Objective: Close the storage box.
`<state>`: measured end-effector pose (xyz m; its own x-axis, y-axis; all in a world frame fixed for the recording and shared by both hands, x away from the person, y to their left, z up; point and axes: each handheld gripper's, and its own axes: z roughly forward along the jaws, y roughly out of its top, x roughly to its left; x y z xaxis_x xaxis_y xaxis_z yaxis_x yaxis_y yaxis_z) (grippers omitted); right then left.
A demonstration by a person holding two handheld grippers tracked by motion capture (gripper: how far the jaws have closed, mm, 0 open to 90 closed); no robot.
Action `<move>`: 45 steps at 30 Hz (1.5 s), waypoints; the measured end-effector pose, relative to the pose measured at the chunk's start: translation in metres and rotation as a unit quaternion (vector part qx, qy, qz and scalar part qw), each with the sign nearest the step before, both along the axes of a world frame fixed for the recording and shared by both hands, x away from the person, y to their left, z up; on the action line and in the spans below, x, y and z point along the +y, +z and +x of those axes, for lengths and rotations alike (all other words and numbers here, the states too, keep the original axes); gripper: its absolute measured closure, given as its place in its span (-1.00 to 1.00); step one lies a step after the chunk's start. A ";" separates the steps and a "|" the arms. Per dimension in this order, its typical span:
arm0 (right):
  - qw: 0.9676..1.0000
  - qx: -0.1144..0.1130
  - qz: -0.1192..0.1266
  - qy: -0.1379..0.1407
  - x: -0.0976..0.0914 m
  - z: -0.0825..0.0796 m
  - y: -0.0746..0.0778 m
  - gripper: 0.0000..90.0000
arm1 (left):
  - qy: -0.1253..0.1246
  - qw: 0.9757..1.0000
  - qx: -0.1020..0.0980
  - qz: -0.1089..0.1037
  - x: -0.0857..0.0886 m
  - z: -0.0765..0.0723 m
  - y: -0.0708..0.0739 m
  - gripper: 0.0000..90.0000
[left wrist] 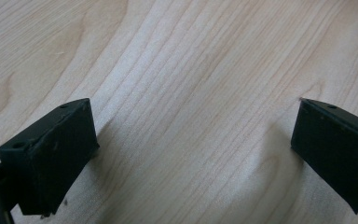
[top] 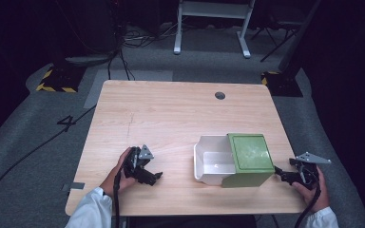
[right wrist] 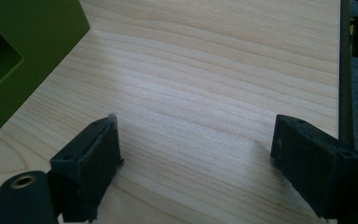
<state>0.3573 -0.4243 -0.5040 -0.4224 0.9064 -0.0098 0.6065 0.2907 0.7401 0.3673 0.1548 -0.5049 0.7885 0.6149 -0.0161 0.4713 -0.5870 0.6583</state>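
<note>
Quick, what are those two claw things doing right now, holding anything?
Left gripper: open, holding nothing, above bare table.
Right gripper: open, holding nothing, beside the green box.

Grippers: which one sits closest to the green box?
The right gripper, just beside the green box's right side. The left gripper rests across the table, beyond the white drawer.

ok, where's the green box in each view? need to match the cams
High view: green box sits right of centre near the table's front edge, over the right part of a white tray.
Left gripper view: not in it; wood between the open jaws.
Right gripper view: green box at the upper left corner.
Shared landmark: the light wood table, whose grain runs through all three.
</note>
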 end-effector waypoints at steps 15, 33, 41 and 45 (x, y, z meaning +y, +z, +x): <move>1.000 0.000 0.000 0.000 0.000 0.000 0.000 -0.65 | 0.002 1.000 0.000 0.008 -0.013 -0.002 0.011 -0.46; 1.000 0.000 0.001 0.001 0.000 0.000 0.000 -0.65 | -0.022 0.998 -0.045 -0.049 -0.061 0.001 0.050 -0.60; 1.000 0.000 0.000 0.001 0.000 0.000 0.000 -0.65 | -0.023 0.996 -0.047 -0.073 -0.076 0.007 0.059 -0.60; 1.000 0.000 0.000 0.001 0.000 0.000 0.000 -0.65 | -0.032 0.996 -0.038 -0.069 -0.090 0.011 0.056 -0.60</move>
